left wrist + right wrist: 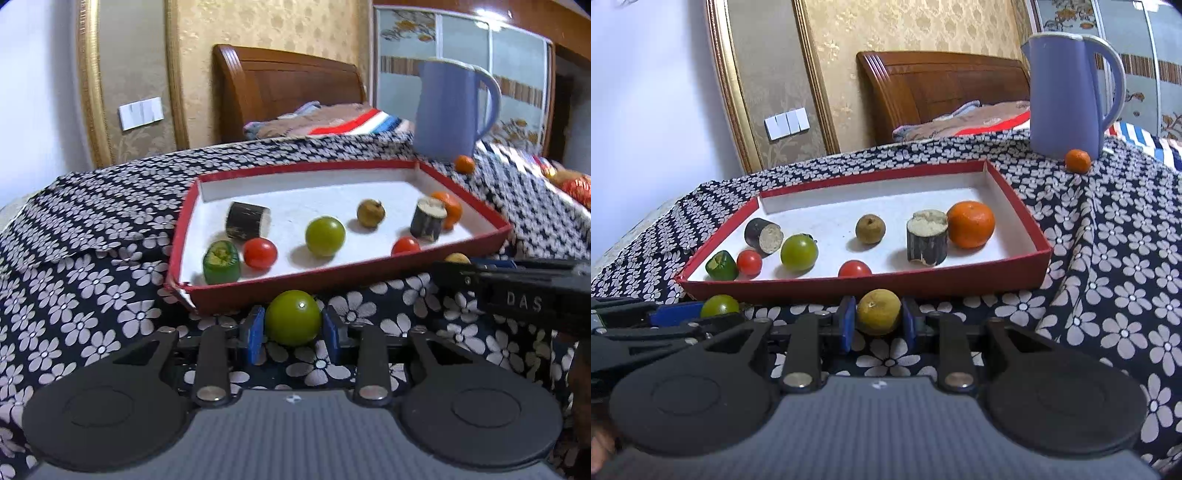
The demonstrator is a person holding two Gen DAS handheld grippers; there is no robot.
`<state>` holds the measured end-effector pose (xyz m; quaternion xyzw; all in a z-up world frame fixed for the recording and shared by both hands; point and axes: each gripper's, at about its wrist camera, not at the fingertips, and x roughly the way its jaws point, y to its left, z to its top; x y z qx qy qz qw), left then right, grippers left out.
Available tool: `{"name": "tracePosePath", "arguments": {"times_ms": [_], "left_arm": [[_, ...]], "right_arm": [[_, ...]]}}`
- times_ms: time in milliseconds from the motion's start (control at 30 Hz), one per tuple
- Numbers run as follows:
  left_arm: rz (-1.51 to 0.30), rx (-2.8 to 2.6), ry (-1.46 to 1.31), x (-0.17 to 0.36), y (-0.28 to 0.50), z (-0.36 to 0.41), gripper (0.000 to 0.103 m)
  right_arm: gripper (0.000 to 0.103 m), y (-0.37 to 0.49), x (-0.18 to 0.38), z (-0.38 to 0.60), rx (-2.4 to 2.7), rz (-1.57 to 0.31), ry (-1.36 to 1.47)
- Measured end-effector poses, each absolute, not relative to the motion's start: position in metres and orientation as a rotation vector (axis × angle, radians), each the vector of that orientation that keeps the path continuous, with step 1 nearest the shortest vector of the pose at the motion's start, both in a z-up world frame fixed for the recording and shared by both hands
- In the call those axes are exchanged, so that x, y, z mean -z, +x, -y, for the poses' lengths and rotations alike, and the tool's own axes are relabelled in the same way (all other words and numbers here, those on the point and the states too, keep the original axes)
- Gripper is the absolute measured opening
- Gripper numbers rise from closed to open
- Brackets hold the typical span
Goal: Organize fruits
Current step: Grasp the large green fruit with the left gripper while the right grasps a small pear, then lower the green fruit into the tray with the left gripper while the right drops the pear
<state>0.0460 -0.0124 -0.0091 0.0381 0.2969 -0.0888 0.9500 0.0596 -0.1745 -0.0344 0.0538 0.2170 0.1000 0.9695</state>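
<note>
A red tray (332, 278) (871, 286) with a white floor lies on the flowered cloth. It holds two red tomatoes, a green tomato (325, 236), a brown fruit (870, 229), an orange (970, 223), a green pepper piece (221, 262) and two dark cane pieces. My left gripper (293, 330) is shut on a green tomato (293, 317) just before the tray's front wall. My right gripper (878, 325) is shut on a yellow-brown fruit (878, 311) at the tray's front wall. The left gripper also shows in the right wrist view (665, 317).
A blue jug (452, 110) (1067, 96) stands behind the tray at the right, with a small orange (464, 164) (1078, 161) at its foot. A wooden headboard (942, 88) and bedding lie beyond the table. Red wrapped items (576, 186) sit at far right.
</note>
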Motion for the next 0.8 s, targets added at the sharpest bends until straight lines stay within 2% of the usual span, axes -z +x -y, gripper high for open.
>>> {"name": "tracePosePath", "arguments": {"times_ms": [400, 800], "left_arm": [[-0.562, 0.144, 0.045, -0.002, 0.042, 0.009, 0.033], [-0.533, 0.126, 0.041, -0.022, 0.060, 0.014, 0.033]], "right_arm": [[0.025, 0.048, 0.027, 0.169, -0.194, -0.393, 0.073], [0.025, 0.057, -0.006, 0.166, -0.180, -0.348, -0.003]]}}
